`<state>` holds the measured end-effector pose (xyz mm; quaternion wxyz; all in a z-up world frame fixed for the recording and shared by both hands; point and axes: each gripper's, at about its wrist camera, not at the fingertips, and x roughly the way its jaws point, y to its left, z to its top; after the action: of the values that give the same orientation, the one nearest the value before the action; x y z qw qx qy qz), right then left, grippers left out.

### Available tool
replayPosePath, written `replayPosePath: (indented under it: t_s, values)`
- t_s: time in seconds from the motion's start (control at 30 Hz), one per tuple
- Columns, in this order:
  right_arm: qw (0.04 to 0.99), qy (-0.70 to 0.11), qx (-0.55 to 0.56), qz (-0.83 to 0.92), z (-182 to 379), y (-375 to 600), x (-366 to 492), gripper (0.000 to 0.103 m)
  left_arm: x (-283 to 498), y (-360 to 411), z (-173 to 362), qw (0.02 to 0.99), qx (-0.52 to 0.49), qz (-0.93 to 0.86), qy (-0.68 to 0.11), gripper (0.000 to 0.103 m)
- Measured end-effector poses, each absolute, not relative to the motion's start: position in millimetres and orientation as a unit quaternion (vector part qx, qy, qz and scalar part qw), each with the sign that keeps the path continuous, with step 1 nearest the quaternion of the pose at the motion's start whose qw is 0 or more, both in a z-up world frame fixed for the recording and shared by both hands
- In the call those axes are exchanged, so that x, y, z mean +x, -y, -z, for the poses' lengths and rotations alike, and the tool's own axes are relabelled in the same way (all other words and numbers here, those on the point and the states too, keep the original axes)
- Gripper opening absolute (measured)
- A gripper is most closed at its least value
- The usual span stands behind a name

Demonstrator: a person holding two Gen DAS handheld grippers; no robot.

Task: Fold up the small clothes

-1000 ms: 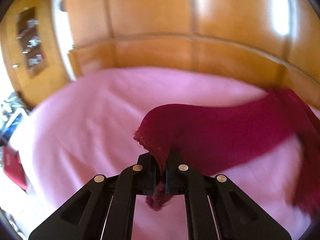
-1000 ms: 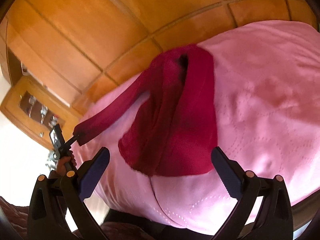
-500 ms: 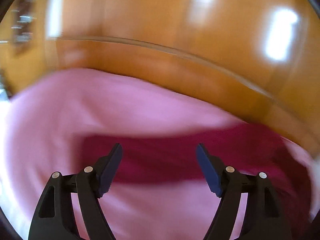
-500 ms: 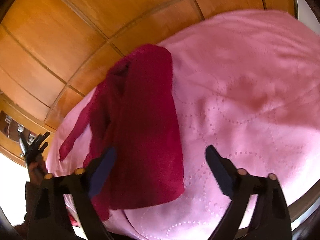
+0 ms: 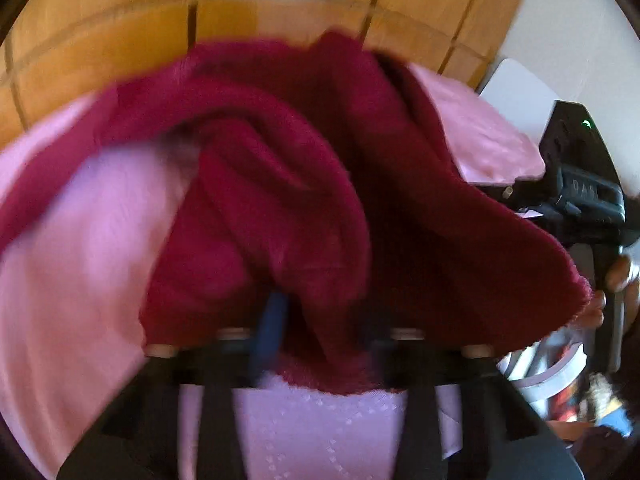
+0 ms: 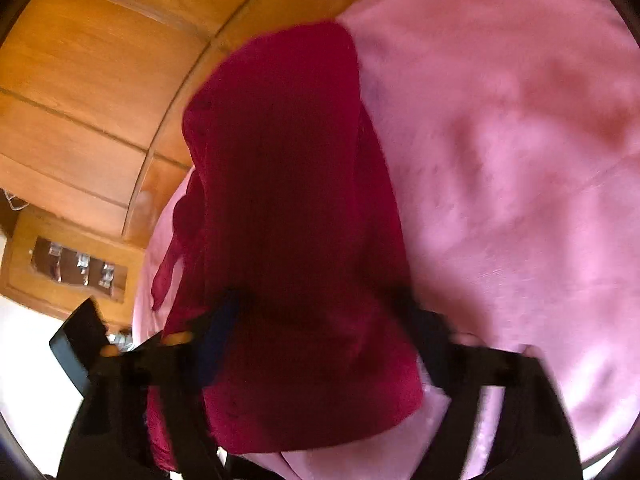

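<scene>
From the left wrist we see the left gripper (image 5: 324, 344) with fingers spread apart, a bunched fold of the crimson knit garment (image 5: 288, 184) lying between them on the pink bedspread (image 5: 80, 240). From the right wrist we see the right gripper (image 6: 320, 332) likewise parted, straddling the garment (image 6: 296, 240), which lies lengthwise toward the wooden headboard (image 6: 100, 80)

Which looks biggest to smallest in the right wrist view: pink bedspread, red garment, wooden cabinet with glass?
1. Pink bedspread, the widest area.
2. Red garment, though it lies near the camera, which may enlarge it.
3. Wooden cabinet, small at the far left edge.
</scene>
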<state>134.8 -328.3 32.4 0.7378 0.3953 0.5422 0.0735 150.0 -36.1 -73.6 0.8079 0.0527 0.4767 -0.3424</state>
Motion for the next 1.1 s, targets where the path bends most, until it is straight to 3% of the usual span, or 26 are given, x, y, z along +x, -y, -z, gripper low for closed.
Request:
replayPosePath:
  t_s: [0.03, 0.1, 0.27, 0.4, 0.6, 0.67, 0.7, 0.73, 0.93, 1.1]
  values:
    - [0.742, -0.547, 0.380, -0.075, -32, 323, 136, 0.018, 154, 25, 72, 0.810, 0.025, 0.342, -0.476, 0.009]
    - [0.754, -0.545, 0.359, -0.072, -40, 319, 136, 0.007, 155, 0, 59, 0.820, -0.009, 0.332, -0.467, 0.008]
    - [0.832, -0.493, 0.252, -0.032, -113, 338, 122, 0.006, 156, -81, 18, 0.838, -0.110, 0.316, -0.431, 0.007]
    - [0.877, -0.464, 0.073, 0.106, -162, 372, 123, 0.006, 144, -132, -3, 0.837, -0.174, 0.312, -0.414, 0.007]
    - [0.864, -0.449, -0.040, 0.225, -170, 422, 166, 0.006, 130, -146, 15, 0.828, -0.210, 0.286, -0.434, 0.007]
    - [0.855, -0.457, -0.045, 0.242, -160, 431, 182, 0.025, 129, -144, 27, 0.825, -0.208, 0.268, -0.451, 0.007]
    - [0.853, -0.458, -0.044, 0.247, -156, 434, 185, 0.060, 136, -139, 34, 0.828, -0.200, 0.255, -0.457, 0.007]
    - [0.855, -0.457, -0.034, 0.244, -154, 435, 184, 0.083, 138, -136, 43, 0.830, -0.193, 0.242, -0.465, 0.007]
    - [0.858, -0.498, 0.106, 0.073, -140, 391, 142, 0.086, 144, -147, 58, 0.833, -0.185, 0.218, -0.473, 0.007]
    - [0.791, -0.577, 0.189, -0.075, -86, 315, 92, 0.086, 148, -148, 56, 0.835, -0.182, 0.223, -0.468, 0.007]
